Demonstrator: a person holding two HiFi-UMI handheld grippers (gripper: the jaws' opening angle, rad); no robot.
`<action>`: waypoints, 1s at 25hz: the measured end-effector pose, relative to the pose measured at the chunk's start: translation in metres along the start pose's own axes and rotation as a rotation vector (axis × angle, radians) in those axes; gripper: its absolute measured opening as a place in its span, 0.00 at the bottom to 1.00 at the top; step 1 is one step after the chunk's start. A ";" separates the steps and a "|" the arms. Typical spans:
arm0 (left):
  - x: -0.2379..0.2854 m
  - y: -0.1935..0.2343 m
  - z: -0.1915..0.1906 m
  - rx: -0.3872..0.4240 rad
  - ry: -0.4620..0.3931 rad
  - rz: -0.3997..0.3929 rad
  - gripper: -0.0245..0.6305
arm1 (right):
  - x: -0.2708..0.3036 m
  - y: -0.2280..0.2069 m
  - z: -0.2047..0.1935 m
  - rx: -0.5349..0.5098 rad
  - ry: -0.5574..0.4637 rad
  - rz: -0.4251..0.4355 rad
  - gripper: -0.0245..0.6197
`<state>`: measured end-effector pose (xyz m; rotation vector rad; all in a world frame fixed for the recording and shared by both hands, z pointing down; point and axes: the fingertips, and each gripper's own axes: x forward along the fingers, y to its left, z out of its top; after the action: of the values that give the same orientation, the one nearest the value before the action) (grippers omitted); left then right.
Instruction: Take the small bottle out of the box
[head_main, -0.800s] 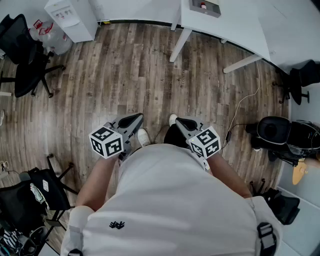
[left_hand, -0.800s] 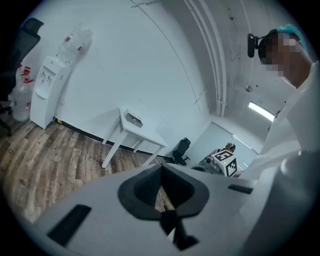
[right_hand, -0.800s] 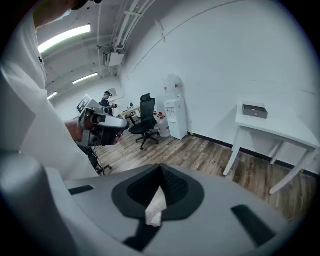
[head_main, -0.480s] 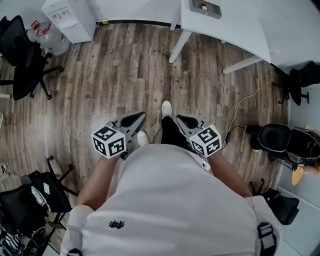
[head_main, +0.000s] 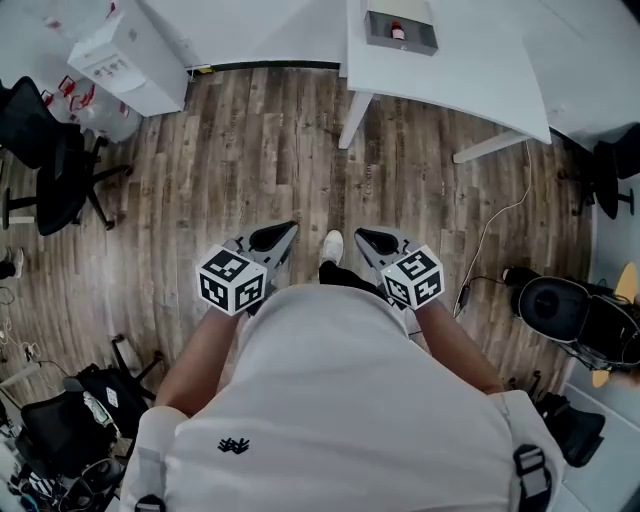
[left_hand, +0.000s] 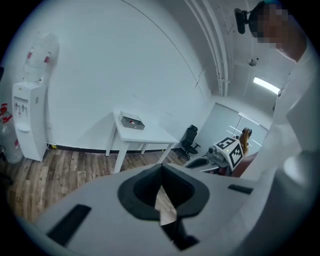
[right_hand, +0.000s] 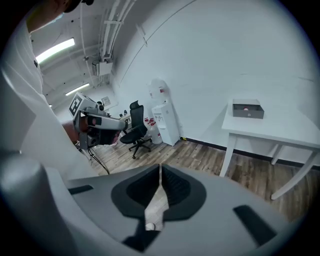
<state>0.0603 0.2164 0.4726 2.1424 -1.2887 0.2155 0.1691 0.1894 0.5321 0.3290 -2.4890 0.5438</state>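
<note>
Meanwhile, the white worktop (head_main: 470, 70) has been brought further into the head view than half a second ago, and more of the grey box (head_main: 415, 45) is shown near its far edge, toward the left corner; a step toward it across the wooden floor (head_main: 250, 140) is judged to have been taken; the small bottle (head_main: 398, 32) is seen only as a red-topped speck inside the box, untouched; the left gripper (head_main: 275, 237) and the right gripper (head_main: 375, 240) are held low before the body, well apart from the worktop; both pairs of jaws are closed tip to tip with nothing between them; the approach is judged unfinished, and the jaws must be opened before any grasp.
</note>
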 end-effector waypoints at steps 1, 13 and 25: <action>0.010 0.003 0.009 0.008 0.002 0.002 0.05 | 0.002 -0.010 0.006 0.001 -0.004 0.002 0.05; 0.101 0.053 0.079 0.032 0.011 -0.002 0.11 | 0.030 -0.131 0.047 0.088 -0.033 -0.045 0.15; 0.144 0.147 0.165 0.116 0.066 -0.237 0.05 | 0.092 -0.218 0.133 0.189 -0.039 -0.266 0.17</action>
<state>-0.0185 -0.0352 0.4672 2.3436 -0.9959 0.2648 0.1069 -0.0741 0.5516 0.7388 -2.3829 0.6664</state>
